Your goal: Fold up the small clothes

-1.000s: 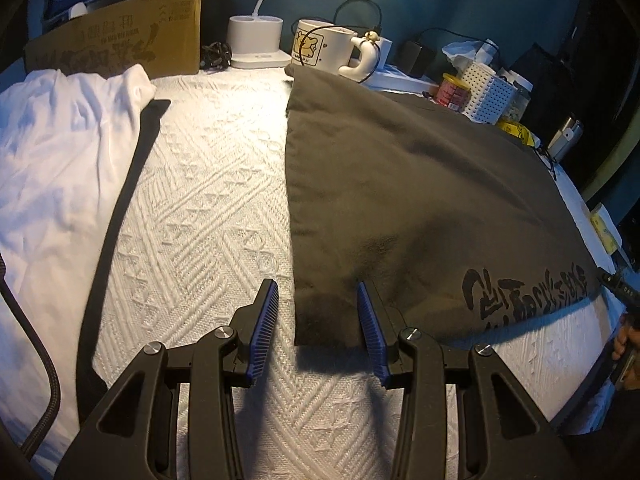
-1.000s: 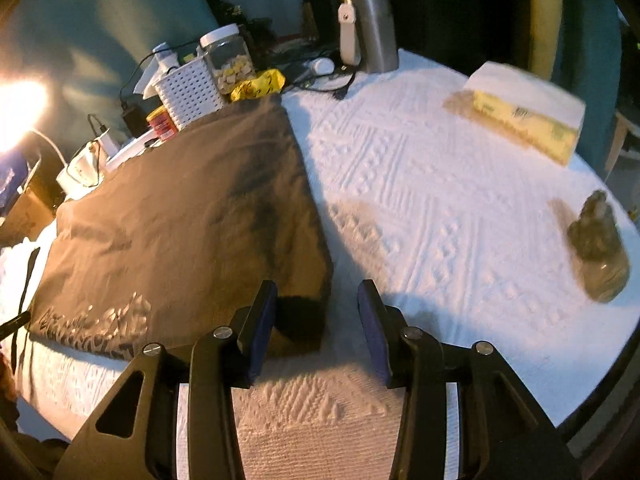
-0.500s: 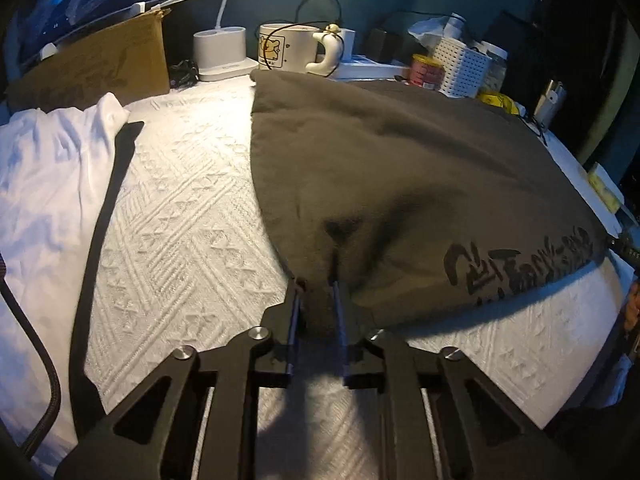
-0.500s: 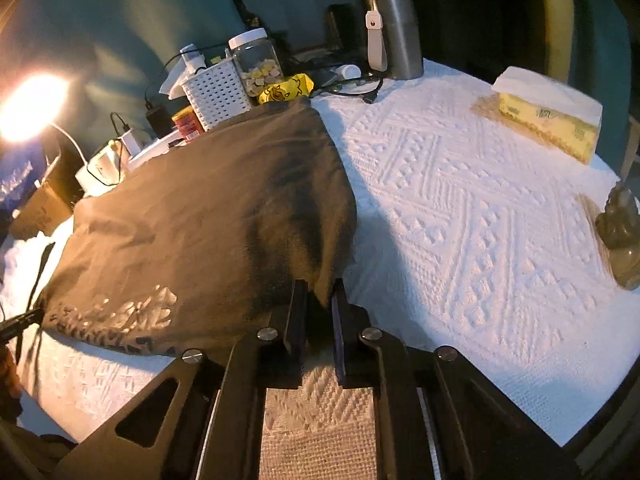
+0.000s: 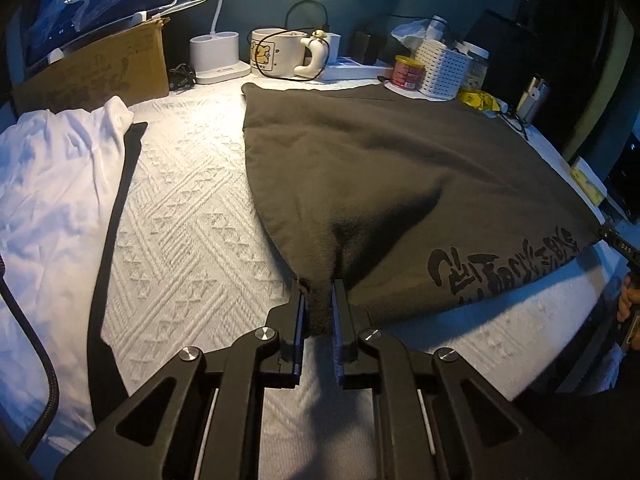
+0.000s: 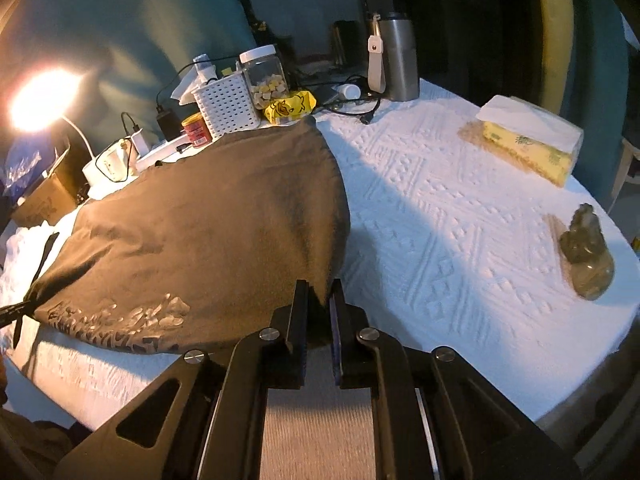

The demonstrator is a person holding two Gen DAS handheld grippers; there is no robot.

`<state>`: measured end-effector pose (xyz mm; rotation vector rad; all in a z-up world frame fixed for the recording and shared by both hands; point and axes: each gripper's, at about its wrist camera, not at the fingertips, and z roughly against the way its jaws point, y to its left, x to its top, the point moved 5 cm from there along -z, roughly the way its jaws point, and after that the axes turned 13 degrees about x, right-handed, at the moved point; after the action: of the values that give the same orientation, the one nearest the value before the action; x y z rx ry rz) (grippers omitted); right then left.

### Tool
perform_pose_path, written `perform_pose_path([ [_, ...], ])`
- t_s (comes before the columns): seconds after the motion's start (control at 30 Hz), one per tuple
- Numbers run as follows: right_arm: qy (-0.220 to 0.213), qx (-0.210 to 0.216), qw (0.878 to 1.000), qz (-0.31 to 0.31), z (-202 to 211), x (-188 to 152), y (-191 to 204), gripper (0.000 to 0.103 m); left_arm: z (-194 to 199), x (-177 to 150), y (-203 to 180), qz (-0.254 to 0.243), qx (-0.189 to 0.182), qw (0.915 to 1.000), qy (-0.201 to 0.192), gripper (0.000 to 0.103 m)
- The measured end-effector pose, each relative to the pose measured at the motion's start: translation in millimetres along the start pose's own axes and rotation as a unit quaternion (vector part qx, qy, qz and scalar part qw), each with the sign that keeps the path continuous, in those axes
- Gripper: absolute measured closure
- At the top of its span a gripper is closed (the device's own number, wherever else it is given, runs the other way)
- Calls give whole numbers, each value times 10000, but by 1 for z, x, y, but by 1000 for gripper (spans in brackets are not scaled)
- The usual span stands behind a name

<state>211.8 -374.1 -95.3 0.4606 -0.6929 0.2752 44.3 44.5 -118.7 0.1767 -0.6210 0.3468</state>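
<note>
Grippers have both just closed: left gripper and right gripper each pinch 1 near corner of the dark garment, centre frame, lifting slightly, so folding can begin.

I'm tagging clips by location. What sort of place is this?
Probably a room at home: a cloth-covered table with a mug, a tissue box and a desk lamp at its edge.

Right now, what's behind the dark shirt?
Behind the dark shirt, along the wall: a mug, a red can, a white basket, and a jar. The basket hides most of its contents.
</note>
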Motion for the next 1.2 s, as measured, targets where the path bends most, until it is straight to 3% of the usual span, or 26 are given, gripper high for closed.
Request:
perform_pose_path([
  [0.43, 11, -117, 9999, -96, 21, -27, -6, 93, 6, -33, -8, -200, -145, 9991, 346, 93],
  [0.87, 88, -70, 9989, -456, 26, -41, -14, 92, 12, -36, 0, -369, 303, 9983, 342, 84],
  [1.2, 202, -190, 9987, -429, 24, -39, -12, 92, 14, -16, 26, 123, 594, 9981, 123, 84],
])
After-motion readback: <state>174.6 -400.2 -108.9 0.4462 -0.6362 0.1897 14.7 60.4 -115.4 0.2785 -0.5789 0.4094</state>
